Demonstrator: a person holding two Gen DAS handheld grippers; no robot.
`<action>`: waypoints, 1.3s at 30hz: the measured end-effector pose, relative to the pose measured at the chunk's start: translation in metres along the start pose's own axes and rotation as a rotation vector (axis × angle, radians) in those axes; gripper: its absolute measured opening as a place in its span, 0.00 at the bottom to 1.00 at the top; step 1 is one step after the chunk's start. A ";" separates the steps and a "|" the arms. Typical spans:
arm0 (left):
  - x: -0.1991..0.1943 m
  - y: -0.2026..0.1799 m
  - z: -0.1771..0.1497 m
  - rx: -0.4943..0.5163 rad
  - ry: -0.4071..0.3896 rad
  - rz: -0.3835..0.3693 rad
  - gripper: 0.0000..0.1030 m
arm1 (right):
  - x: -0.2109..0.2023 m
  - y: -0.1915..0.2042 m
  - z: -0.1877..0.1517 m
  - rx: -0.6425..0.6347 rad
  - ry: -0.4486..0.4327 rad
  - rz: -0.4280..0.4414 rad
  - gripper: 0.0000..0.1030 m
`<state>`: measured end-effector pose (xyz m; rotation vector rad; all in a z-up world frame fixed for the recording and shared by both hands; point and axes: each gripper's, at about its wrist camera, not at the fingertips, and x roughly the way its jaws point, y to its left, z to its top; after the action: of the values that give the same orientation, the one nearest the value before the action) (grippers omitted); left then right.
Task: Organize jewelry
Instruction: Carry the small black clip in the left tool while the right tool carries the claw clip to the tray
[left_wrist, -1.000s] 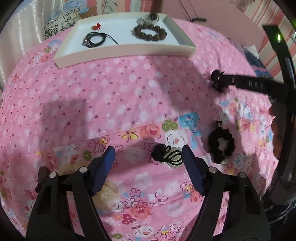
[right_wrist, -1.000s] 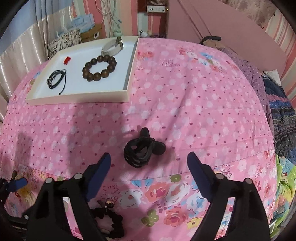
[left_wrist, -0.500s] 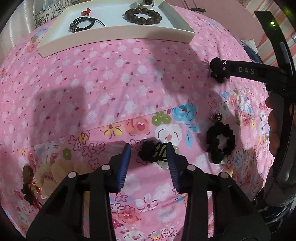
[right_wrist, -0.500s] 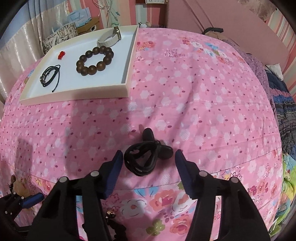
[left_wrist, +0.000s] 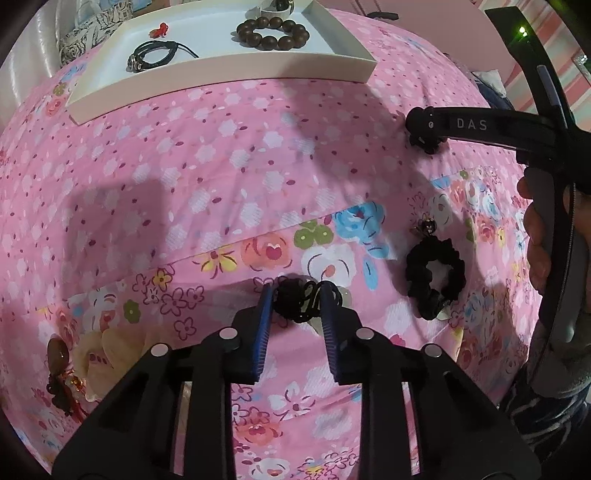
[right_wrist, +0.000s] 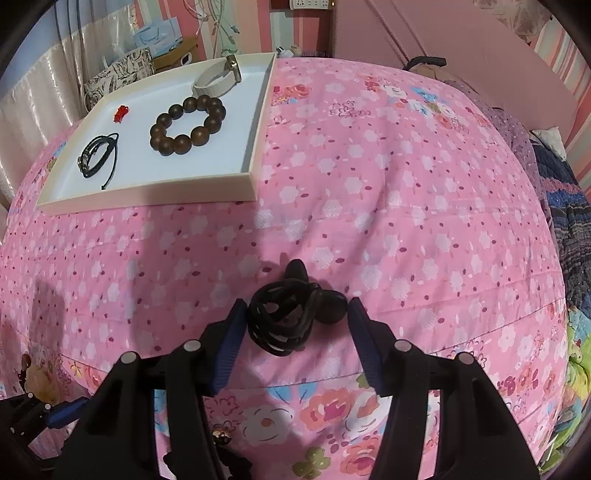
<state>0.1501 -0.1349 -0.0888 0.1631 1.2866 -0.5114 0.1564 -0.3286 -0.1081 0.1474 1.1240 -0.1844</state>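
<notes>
My left gripper (left_wrist: 296, 295) is shut on a black corded hair tie with a knot (left_wrist: 303, 302) that lies on the pink floral bedspread. My right gripper (right_wrist: 297, 312) has its jaws narrowed around a black coiled hair tie with bobbles (right_wrist: 291, 314); the left pad touches it, the right pad stands just beside the bobble. The white tray (right_wrist: 147, 189) at the back holds a brown bead bracelet (right_wrist: 188, 123), a black cord necklace (right_wrist: 96, 157), a red charm (right_wrist: 120, 112) and a white watch (right_wrist: 218, 77).
A black scrunchie (left_wrist: 435, 281) with a small charm (left_wrist: 427, 225) lies right of my left gripper. A brown pendant with red cord (left_wrist: 59, 373) lies at the left. Bags and a wall stand behind the tray. Folded bedding (right_wrist: 565, 206) is at the right.
Both grippers have moved forward and down onto their hair ties. The left jaws have shut on the corded tie. The right jaws have narrowed around the coiled tie.
</notes>
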 end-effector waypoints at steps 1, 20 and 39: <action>0.000 0.001 0.000 0.001 0.000 0.009 0.16 | -0.001 0.000 0.000 -0.002 -0.004 0.000 0.54; -0.014 -0.003 0.003 0.025 -0.023 -0.004 0.12 | -0.009 -0.006 0.000 0.018 -0.042 0.039 0.36; -0.042 -0.002 0.014 0.054 -0.101 -0.015 0.00 | -0.019 -0.001 0.005 0.024 -0.078 0.065 0.36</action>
<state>0.1533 -0.1303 -0.0450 0.1712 1.1767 -0.5606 0.1524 -0.3291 -0.0889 0.1968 1.0383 -0.1447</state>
